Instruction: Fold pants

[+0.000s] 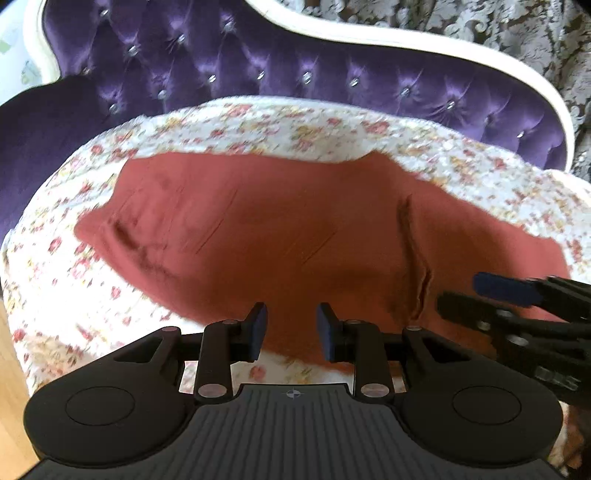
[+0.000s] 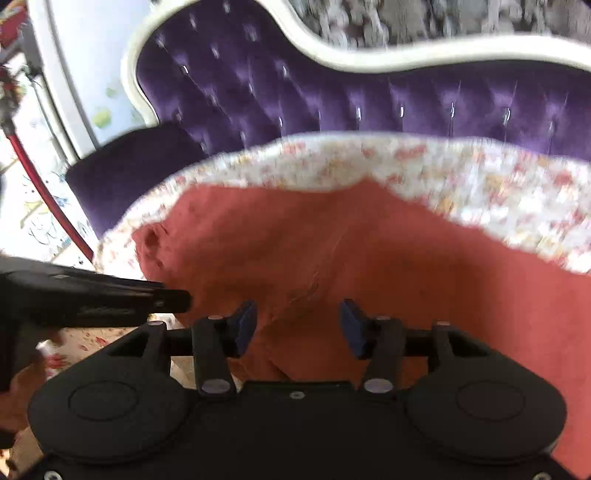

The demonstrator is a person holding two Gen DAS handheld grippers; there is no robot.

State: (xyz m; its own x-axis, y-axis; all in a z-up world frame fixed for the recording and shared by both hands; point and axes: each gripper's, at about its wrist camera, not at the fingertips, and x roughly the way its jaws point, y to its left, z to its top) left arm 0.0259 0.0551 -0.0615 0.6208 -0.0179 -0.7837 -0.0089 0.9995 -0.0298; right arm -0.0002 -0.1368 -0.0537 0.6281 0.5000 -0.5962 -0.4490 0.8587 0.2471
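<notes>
Red-brown pants [image 1: 280, 229] lie spread flat on a floral cover [image 1: 258, 122] over a sofa seat; they also show in the right wrist view [image 2: 369, 251]. My left gripper [image 1: 291, 330] is open and empty, hovering over the pants' near edge. My right gripper [image 2: 298, 326] is open and empty above the pants near a seam fold [image 2: 314, 288]. The right gripper also shows at the right of the left wrist view [image 1: 517, 302], and the left gripper at the left of the right wrist view [image 2: 110, 295].
A purple tufted sofa back [image 1: 295, 74] with a white frame [image 1: 369, 37] rises behind the seat. A dark purple armrest [image 1: 44, 129] is at the left. Patterned grey wallpaper [image 1: 480, 22] is behind. Wooden floor [image 1: 11, 369] shows at the lower left.
</notes>
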